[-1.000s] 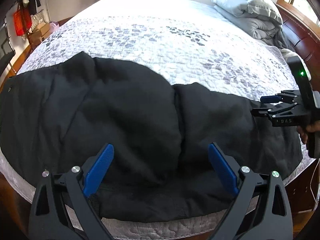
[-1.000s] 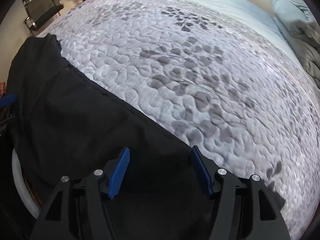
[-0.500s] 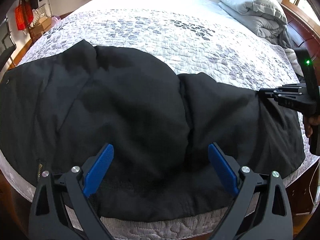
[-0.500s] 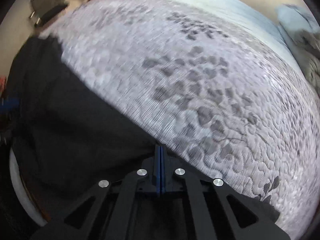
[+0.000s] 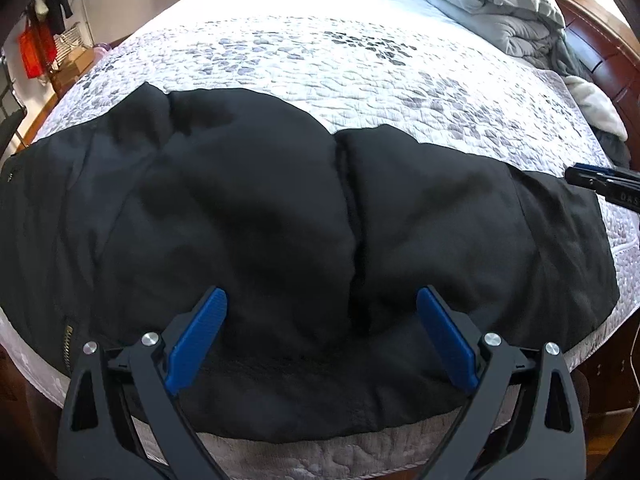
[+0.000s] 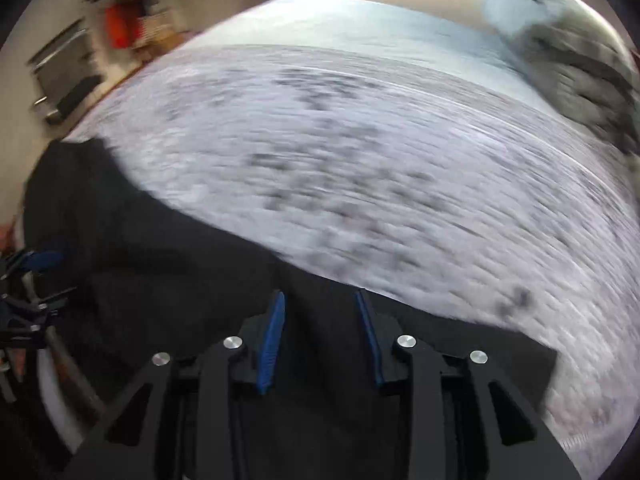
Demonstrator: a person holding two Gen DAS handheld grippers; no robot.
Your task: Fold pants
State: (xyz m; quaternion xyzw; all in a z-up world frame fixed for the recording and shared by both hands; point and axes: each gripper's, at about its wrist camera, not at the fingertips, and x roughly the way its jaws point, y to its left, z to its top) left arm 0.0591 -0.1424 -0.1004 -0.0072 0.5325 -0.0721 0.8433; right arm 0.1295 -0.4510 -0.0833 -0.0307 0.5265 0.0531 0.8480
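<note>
Black pants [image 5: 260,216] lie spread across the near edge of the bed, with a crease down their middle and a zip at the lower left. My left gripper [image 5: 320,294] hangs open above their near part, and no cloth is between its blue pads [image 5: 196,340]. In the blurred right wrist view, my right gripper [image 6: 320,300] is over the right end of the pants [image 6: 160,280]. Its jaws are opening, and the pads [image 6: 272,336] stand apart without pressing any cloth. From the left wrist view, the right gripper [image 5: 600,180] pokes in at the right edge.
The bed carries a white quilt with grey patches [image 5: 340,64]. Grey pillows and a folded duvet [image 5: 500,8] are piled at the far right by a wooden headboard [image 5: 600,52]. A red bag [image 5: 34,52] hangs by the left wall. The left gripper [image 6: 36,264] shows at the right wrist view's left edge.
The right gripper went from open to shut at the pants' right end and now stands parted again. It slid toward the right edge of the left view, and the pants' right end lies flatter.
</note>
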